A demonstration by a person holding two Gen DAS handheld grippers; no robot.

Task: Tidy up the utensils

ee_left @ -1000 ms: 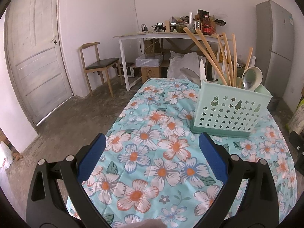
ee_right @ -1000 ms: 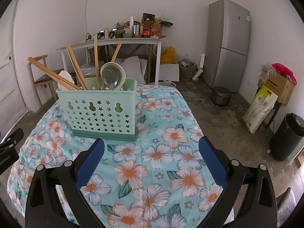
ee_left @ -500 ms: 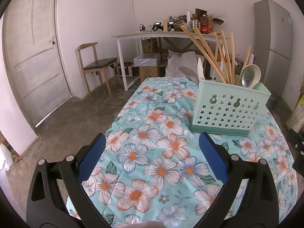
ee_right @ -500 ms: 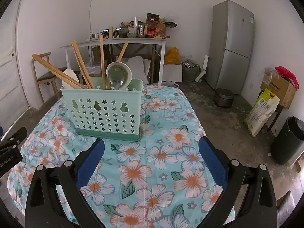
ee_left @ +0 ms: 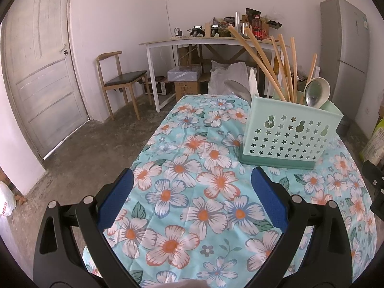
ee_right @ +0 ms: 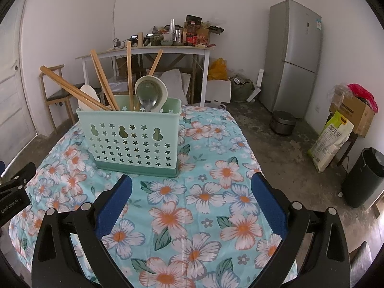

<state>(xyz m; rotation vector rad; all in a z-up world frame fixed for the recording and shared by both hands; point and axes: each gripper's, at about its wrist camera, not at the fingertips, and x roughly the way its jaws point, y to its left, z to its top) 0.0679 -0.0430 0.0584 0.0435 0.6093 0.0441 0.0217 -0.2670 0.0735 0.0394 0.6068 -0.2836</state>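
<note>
A mint green utensil caddy (ee_left: 289, 132) with star holes stands on the floral tablecloth (ee_left: 192, 168); it also shows in the right wrist view (ee_right: 134, 139). Several wooden chopsticks (ee_left: 268, 64) and spoons (ee_left: 315, 93) stand in it, also seen in the right wrist view as chopsticks (ee_right: 103, 81) and spoons (ee_right: 150, 96). My left gripper (ee_left: 192, 187) is open and empty, over the cloth to the caddy's near left. My right gripper (ee_right: 192, 187) is open and empty, just in front of the caddy and to its right.
A white side table (ee_left: 204, 43) with clutter stands at the back wall, with a wooden chair (ee_left: 120, 79) and a door (ee_left: 40, 72) on the left. A grey fridge (ee_right: 292, 57), a sack (ee_right: 331, 139) and a black bin (ee_right: 362, 177) stand to the right.
Both grippers have pulled back slightly from the caddy and tilted a little; the caddy sits lower and nearer the middle of each view. Both stay open and empty.
</note>
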